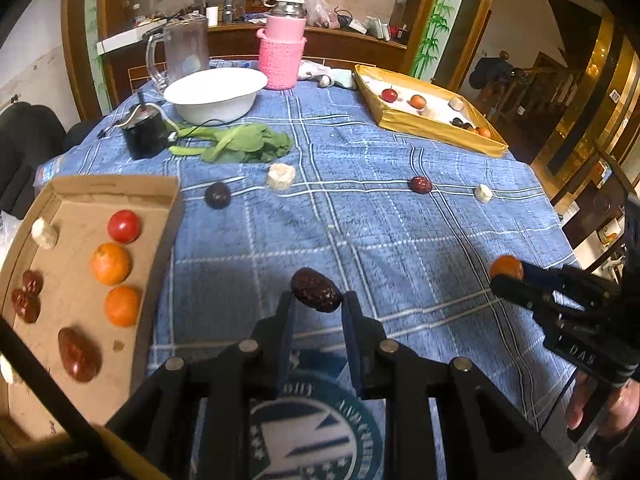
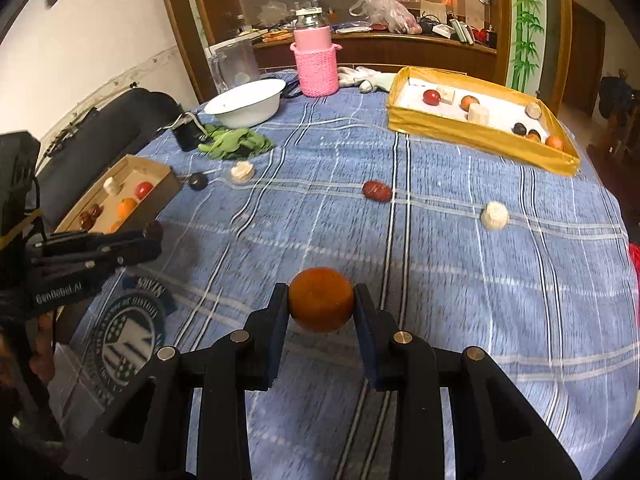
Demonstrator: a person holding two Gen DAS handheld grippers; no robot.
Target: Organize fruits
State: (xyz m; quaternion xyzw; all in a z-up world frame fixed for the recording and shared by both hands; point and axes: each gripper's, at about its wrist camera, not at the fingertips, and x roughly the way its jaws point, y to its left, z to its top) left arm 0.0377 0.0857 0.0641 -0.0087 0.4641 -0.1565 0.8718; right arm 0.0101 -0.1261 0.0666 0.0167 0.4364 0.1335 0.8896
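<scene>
A round table covered with a blue plaid cloth (image 1: pixel 360 232) stood before a wood-framed glass partition. The left gripper (image 1: pixel 318 300) was closed on a dark red date (image 1: pixel 316 290), held between both fingers above the cloth near the table's front edge. The right gripper (image 2: pixel 321 300) was clamped on an orange (image 2: pixel 321 305), also lifted clear of the cloth. To the left of the left gripper sat a brown cardboard tray (image 1: pixel 120 184) containing a red tomato (image 1: pixel 124 226), two oranges, several dates and a pale chunk. Loose on the cloth further out lay a dark plum (image 1: pixel 217 195), a white chunk (image 1: pixel 281 176), a second date (image 1: pixel 420 184) and another white chunk (image 1: pixel 483 193). At the far right stood a gold-rimmed tray (image 2: pixel 480 136) holding mixed fruit. A white bowl (image 1: pixel 216 94), leafy greens (image 1: pixel 240 144), a clear jug (image 1: pixel 180 52) and a pink-sleeved jar (image 1: pixel 282 52) occupied the far side.
</scene>
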